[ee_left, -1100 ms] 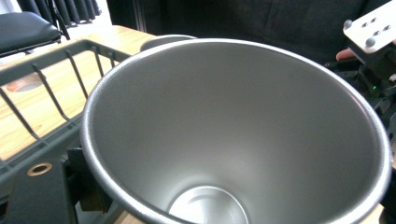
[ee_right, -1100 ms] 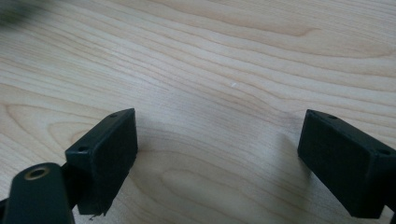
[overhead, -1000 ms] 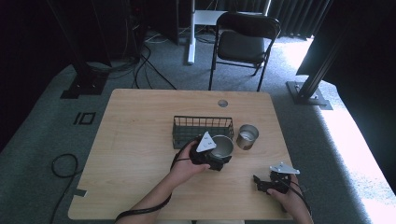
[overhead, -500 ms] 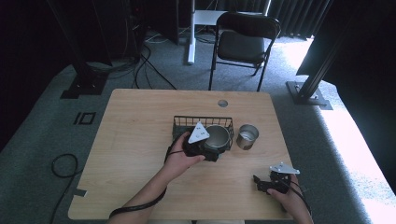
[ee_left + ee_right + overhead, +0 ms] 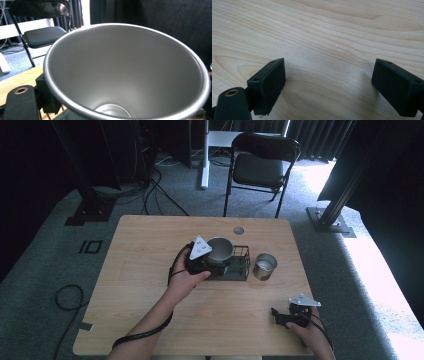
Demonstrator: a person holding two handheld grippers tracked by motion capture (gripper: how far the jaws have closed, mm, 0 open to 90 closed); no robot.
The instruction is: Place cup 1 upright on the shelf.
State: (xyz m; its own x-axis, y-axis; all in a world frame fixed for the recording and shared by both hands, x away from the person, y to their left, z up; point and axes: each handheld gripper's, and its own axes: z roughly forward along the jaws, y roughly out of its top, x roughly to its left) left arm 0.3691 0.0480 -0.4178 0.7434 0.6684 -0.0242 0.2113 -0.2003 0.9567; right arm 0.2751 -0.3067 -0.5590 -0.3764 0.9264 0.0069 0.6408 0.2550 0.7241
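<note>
My left gripper (image 5: 212,260) is shut on a shiny metal cup (image 5: 219,249) and holds it lifted over the black wire basket (image 5: 241,265) at the table's middle. The cup's open mouth (image 5: 125,72) faces the left gripper view, its inside bare, one black finger (image 5: 48,96) pressed on its left wall. A second metal cup (image 5: 264,265) stands upright on the table just right of the basket. My right gripper (image 5: 280,316) rests low near the front right of the table, jaws wide apart over bare wood (image 5: 329,82).
The light wooden table (image 5: 140,270) has a round cable hole (image 5: 238,230) near its far edge. A black folding chair (image 5: 260,167) stands beyond the table. Cables lie on the grey carpet at the left.
My left gripper has carried the metal cup up and away from me, from in front of the basket to above it. The right gripper has stayed where it was.
</note>
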